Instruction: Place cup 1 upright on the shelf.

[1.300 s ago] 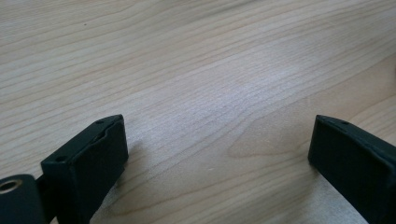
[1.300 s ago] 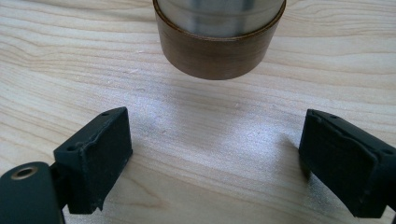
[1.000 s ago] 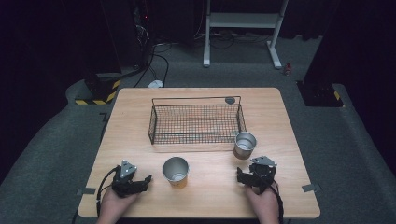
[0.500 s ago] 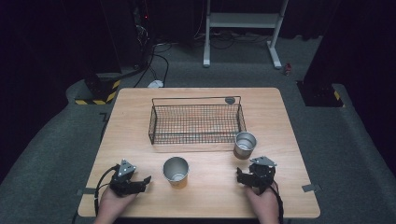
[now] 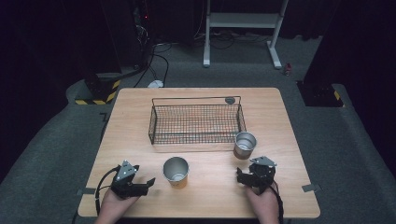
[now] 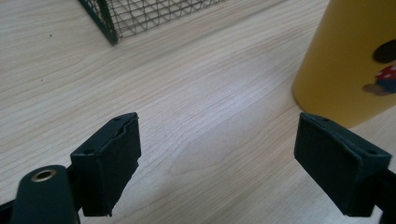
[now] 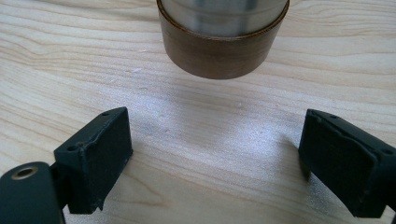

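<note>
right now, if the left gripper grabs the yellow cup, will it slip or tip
The yellow cup looks rigid, so it probably won't deform. Its smooth wall may slip. Standing upright, tall and apparently empty, it could tip if pushed high. The left gripper is open beside it.

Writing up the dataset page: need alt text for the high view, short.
Seen from above, a person's two hands rest at the near edge of a wooden table, each holding an open black gripper: the left gripper beside a yellow cup, the right gripper just short of a steel cup. An empty wire basket sits behind the cups.
</note>
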`<state>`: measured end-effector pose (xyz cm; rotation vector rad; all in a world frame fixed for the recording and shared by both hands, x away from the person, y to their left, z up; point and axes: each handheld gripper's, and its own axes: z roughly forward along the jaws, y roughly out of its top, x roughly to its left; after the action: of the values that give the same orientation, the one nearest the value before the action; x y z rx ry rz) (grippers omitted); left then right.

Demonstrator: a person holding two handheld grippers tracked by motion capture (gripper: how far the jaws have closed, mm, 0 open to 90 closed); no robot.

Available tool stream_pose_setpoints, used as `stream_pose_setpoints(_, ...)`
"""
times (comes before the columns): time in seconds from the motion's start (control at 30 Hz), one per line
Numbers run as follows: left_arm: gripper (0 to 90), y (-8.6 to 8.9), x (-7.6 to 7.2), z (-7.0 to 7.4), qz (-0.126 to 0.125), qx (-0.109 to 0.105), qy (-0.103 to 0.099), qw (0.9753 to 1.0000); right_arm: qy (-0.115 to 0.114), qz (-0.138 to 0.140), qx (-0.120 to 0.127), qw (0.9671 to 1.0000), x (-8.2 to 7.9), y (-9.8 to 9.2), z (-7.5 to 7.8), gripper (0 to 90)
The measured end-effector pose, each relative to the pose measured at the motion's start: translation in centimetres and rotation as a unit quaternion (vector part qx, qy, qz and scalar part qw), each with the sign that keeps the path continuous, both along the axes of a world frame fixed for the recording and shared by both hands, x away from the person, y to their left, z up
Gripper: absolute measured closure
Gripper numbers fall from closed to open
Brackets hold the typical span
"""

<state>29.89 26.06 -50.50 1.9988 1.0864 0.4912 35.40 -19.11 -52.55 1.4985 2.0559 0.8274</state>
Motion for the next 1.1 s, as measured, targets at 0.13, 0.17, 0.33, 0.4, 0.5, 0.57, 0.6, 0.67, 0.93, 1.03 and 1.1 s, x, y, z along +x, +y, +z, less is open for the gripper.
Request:
stream_pose_setpoints(0.13,14.9,-0.2,-0.2,0.3,-0.011,-0.010,-0.005,0.9999,0.000,0.000,0.000,1.0000,0.0,0.0,0.0,9.4)
stream_pose_setpoints(0.17,14.9,-0.2,-0.2,0.3,-0.011,-0.010,-0.005,0.9999,0.000,0.000,0.000,1.0000,0.0,0.0,0.0,9.4)
stream_pose_setpoints(0.33,13.2,-0.7,-0.5,0.4,-0.023,-0.014,-0.007,0.9996,0.000,0.000,0.000,1.0000,0.0,0.0,0.0,9.4)
stream_pose_setpoints(0.4,12.0,-0.9,-0.5,0.5,-0.031,-0.016,-0.008,0.9993,0.000,0.000,0.000,1.0000,0.0,0.0,0.0,9.4)
stream_pose_setpoints(0.5,10.6,-1.1,-0.7,0.7,-0.042,-0.017,-0.011,0.9989,0.000,0.000,0.000,1.0000,0.0,0.0,0.0,9.6)
stream_pose_setpoints(0.57,10.5,-1.3,-0.8,0.8,-0.048,-0.025,-0.012,0.9985,0.000,0.000,0.001,1.0000,0.0,0.0,0.0,9.6)
stream_pose_setpoints(0.6,10.3,-1.4,-0.8,0.8,-0.051,-0.026,-0.013,0.9983,0.000,0.000,0.001,1.0000,0.0,0.0,0.0,9.6)
stream_pose_setpoints(0.67,10.1,-1.6,-0.9,0.9,-0.056,-0.028,-0.014,0.9979,0.000,0.000,0.001,1.0000,0.0,0.0,0.0,9.6)
stream_pose_setpoints(0.93,9.5,-2.6,-1.6,1.4,-0.075,-0.039,-0.023,0.9961,0.000,0.000,0.001,1.0000,0.0,0.0,0.0,9.6)
stream_pose_setpoints(1.03,9.5,-2.7,-1.6,1.6,-0.079,-0.032,-0.030,0.9959,0.000,0.000,0.001,1.0000,0.0,0.0,0.0,9.6)
stream_pose_setpoints(1.1,9.4,-2.8,-1.6,1.6,-0.081,-0.037,-0.030,0.9956,0.001,0.000,0.001,1.0000,0.0,0.0,0.0,9.6)
